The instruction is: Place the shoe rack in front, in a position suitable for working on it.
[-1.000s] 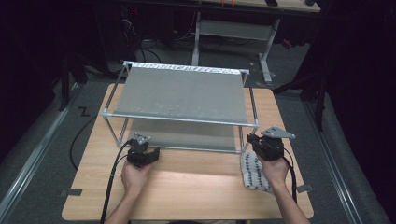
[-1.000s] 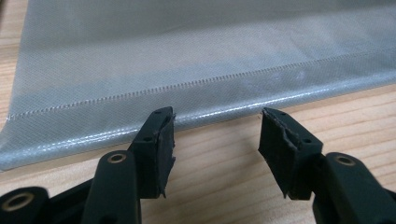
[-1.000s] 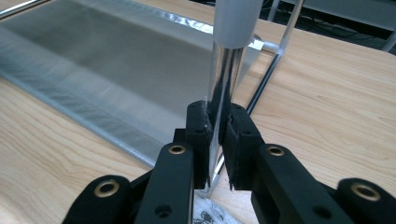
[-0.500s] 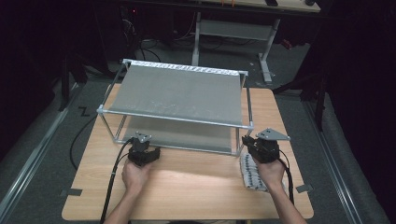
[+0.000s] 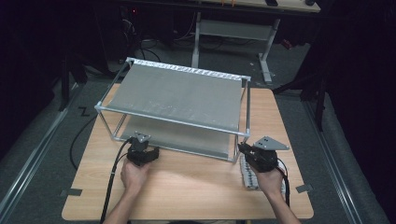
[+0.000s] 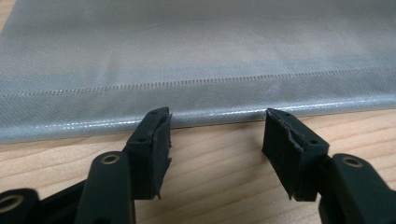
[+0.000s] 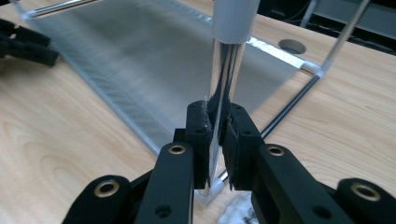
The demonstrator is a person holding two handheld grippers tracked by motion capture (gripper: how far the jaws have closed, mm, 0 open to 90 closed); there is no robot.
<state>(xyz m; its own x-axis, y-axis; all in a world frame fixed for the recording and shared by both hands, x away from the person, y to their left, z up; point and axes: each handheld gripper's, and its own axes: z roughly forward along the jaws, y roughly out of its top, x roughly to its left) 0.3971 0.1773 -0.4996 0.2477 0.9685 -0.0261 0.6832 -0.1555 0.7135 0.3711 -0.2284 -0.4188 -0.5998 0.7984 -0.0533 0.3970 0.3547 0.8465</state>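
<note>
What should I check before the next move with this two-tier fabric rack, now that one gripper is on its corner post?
1. Right gripper clamped on the front corner post: ok, pads press the post on both sides.
2. Left gripper free of the lower shelf edge: ok, its jaws have just been opening and nothing sits between them.
3. Rack feet all flat on the table: cannot tell.
4. White strip on the table by the right hand, clear of the rack: cannot tell, it lies close to the post.
5. Left gripper cable clear of the rack: ok.
</note>
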